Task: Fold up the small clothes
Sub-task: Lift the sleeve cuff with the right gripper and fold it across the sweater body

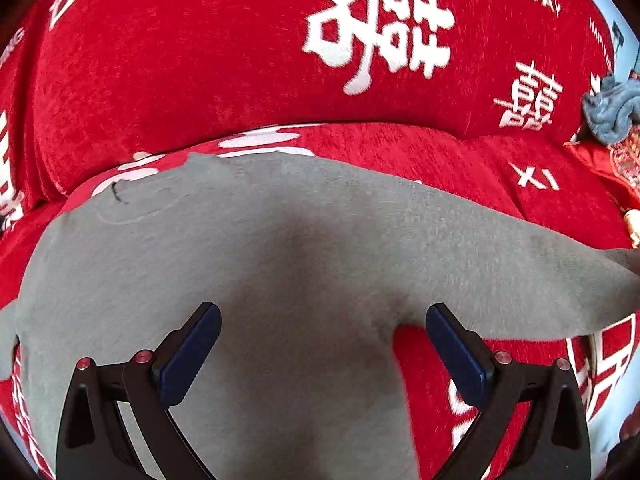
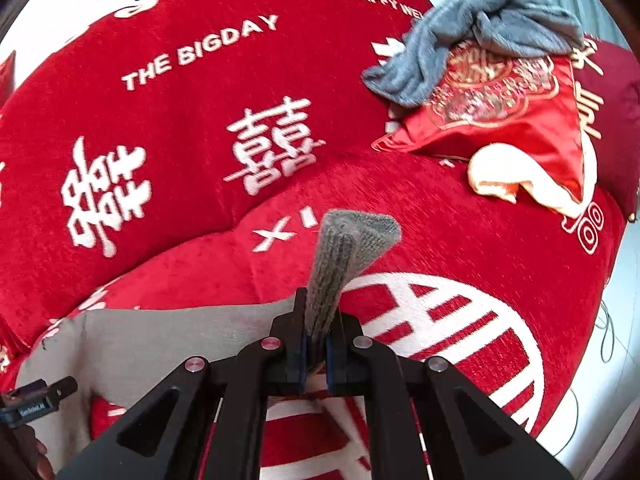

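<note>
A small grey long-sleeved top [image 1: 280,248] lies spread on the red sofa seat [image 1: 460,160]. My left gripper [image 1: 322,320] hangs open just above its middle, and the blue pads [image 1: 192,356] touch nothing. One sleeve [image 1: 560,288] stretches off to the right. In the right wrist view my right gripper [image 2: 316,336] is shut on that sleeve's ribbed cuff [image 2: 352,244], which sticks up past the fingertips, lifted off the seat. The top's body [image 2: 160,332] shows at the lower left, with a piece of the left gripper [image 2: 36,400] beside it.
The sofa's backrest [image 2: 180,120], red with white characters, rises behind the seat. At the right end lie a red satin cushion [image 2: 500,120], a fluffy blue-grey cloth [image 2: 480,28] draped over it, and a cream cloth [image 2: 504,176]. Pale floor [image 2: 600,380] lies beyond the seat's right edge.
</note>
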{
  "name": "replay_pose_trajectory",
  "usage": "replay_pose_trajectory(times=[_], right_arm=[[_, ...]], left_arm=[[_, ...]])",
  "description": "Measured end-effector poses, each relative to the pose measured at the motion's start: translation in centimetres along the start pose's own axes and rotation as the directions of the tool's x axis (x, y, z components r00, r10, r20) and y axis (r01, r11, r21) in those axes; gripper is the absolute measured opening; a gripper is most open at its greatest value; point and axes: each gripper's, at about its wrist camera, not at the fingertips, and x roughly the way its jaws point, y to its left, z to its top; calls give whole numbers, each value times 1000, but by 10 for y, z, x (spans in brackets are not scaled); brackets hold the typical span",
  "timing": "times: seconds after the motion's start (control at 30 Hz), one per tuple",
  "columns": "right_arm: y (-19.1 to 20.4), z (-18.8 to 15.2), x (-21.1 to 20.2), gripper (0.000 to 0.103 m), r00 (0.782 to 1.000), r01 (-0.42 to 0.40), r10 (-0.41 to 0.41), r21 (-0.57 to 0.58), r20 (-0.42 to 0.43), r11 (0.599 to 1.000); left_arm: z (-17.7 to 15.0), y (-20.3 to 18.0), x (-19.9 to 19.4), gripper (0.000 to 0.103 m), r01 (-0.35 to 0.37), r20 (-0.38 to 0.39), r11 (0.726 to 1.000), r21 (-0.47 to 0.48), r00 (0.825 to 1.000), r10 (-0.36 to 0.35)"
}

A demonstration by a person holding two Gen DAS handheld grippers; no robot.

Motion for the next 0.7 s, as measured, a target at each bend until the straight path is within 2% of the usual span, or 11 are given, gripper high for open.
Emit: replay_pose_trajectory(times=[0.3,0.53,0.7], right_arm=[[64,6,-32,7,996,-81,83,-69,31,994],[132,-3,-44,7,983,-179,182,-125,6,976],[180,-10,-54,7,972,-233,235,-167,-9,958]], left_arm=[[-18,50,-21,103,25,29,998,-65,999,-23],[-31,90,-31,103,31,39,994,-104,999,-27],[-47,122,-29,103,30,17,990,-139,999,-28]])
